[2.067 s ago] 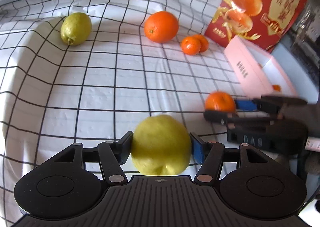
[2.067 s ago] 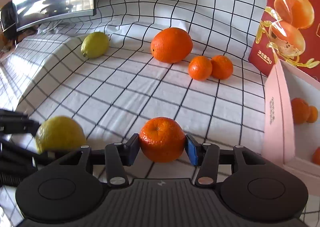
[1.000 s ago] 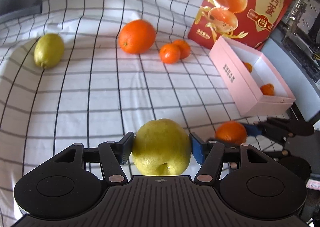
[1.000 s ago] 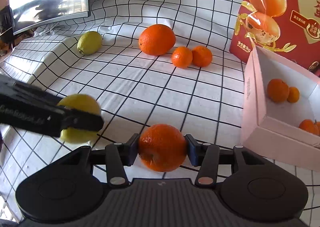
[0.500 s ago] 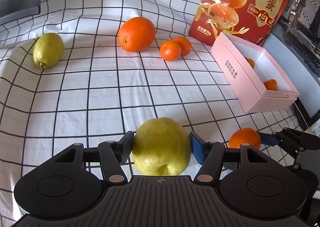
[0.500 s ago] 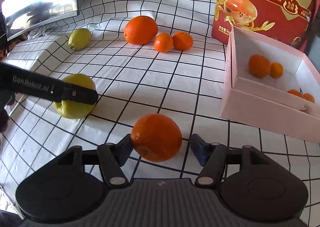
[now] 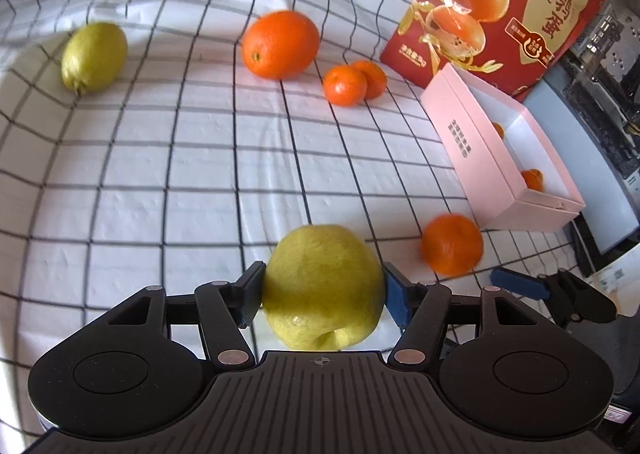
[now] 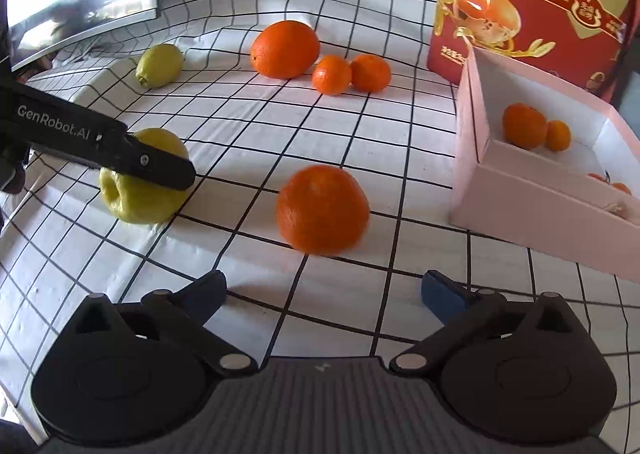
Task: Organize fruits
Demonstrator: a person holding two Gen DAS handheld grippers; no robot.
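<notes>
Releasing an orange point(image 8: 322, 210) onto the checked worktop point(image 8: 248, 126).
Right tongs point(image 8: 323, 294), just opened wide, stand clear behind it; left tongs point(image 7: 323, 292) clamp a yellow-green fruit point(image 7: 322, 286).

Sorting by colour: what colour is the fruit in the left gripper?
Yellow-green fruit, clearest in the left wrist view.

Eight oranges point(image 8: 322, 210), two lemons point(image 8: 144, 190), one box point(image 8: 540, 206)

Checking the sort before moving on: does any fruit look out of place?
Yes: one orange lies on the checked cloth just outside the pink box, ahead of the open right gripper, not inside it.
</notes>
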